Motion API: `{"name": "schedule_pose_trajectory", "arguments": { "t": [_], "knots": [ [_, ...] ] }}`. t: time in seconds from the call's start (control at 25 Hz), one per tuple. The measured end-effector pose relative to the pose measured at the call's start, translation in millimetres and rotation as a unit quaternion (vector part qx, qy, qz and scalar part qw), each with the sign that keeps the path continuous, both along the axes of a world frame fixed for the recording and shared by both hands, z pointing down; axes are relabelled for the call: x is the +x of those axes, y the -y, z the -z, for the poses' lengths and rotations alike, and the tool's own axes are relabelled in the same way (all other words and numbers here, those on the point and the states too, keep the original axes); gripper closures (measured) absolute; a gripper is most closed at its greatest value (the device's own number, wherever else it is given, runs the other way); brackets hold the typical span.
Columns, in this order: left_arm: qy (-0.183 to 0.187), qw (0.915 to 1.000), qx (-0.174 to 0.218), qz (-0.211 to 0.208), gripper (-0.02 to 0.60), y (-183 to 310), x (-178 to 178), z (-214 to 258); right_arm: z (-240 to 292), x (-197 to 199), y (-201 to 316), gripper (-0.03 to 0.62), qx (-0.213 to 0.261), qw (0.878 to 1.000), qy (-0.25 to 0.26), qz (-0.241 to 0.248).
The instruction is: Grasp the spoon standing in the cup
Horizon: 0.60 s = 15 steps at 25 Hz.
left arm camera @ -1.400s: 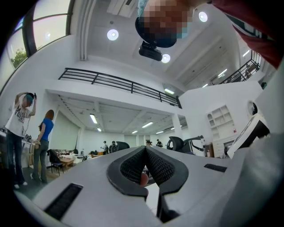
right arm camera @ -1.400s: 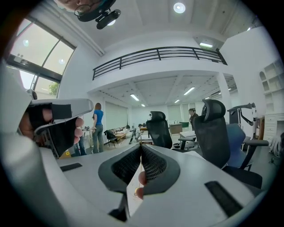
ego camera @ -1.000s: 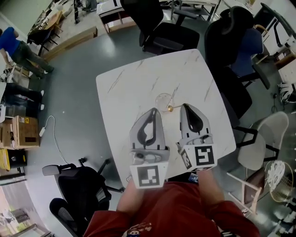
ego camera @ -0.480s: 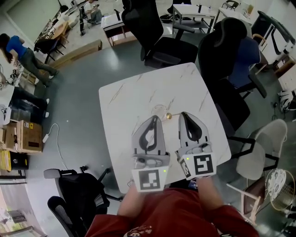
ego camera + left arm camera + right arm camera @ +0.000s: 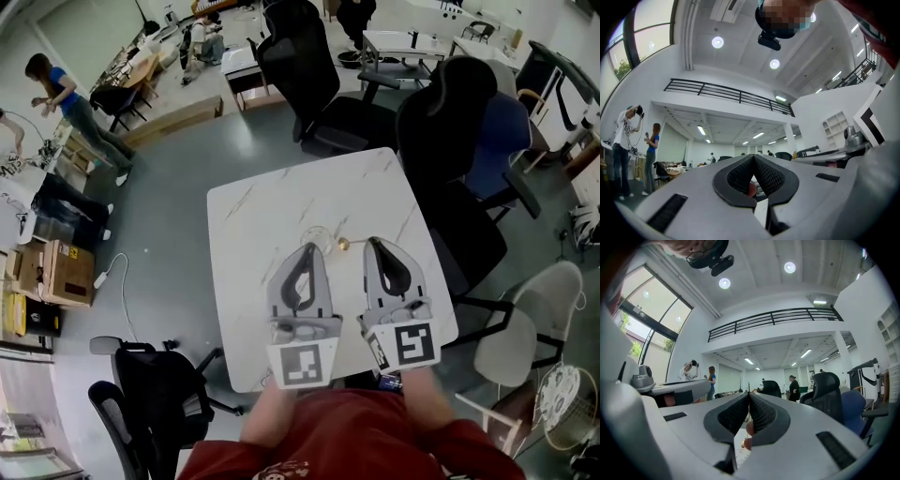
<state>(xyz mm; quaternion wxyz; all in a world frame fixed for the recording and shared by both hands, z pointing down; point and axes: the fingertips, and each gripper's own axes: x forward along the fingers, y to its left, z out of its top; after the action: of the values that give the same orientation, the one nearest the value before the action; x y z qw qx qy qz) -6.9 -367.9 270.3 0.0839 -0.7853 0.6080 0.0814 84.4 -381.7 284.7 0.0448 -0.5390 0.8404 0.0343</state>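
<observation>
A clear glass cup (image 5: 321,238) stands near the middle of the white marble table (image 5: 281,197). The spoon (image 5: 343,245) leans out of it to the right, showing a small gold end. My left gripper (image 5: 309,249) hovers just in front of the cup, jaws shut and empty. My right gripper (image 5: 373,242) is to the right of the spoon's gold end, a short gap away, also shut and empty. In the left gripper view (image 5: 753,157) and the right gripper view (image 5: 749,394) the ribbed pads meet at the tip. The cup is hidden behind the jaws there.
Black office chairs (image 5: 323,84) stand at the table's far side, another (image 5: 464,131) to the right, and one (image 5: 150,394) at the near left. A white chair (image 5: 525,319) is at the right. People stand far off at upper left (image 5: 66,94).
The head view has shifted, so the table and cup sit lower in the picture. Both grippers keep the same shut pose and the same distance from the cup.
</observation>
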Motion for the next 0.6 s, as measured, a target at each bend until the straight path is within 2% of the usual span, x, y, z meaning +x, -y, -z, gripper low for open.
{"name": "schedule_pose_trajectory", "arguments": {
  "t": [0.6],
  "knots": [
    [-0.013, 0.9994, 0.005, 0.031, 0.573, -24, 13, 16, 45, 32, -31, 0.579, 0.056, 0.998, 0.015, 0.013]
  ]
}}
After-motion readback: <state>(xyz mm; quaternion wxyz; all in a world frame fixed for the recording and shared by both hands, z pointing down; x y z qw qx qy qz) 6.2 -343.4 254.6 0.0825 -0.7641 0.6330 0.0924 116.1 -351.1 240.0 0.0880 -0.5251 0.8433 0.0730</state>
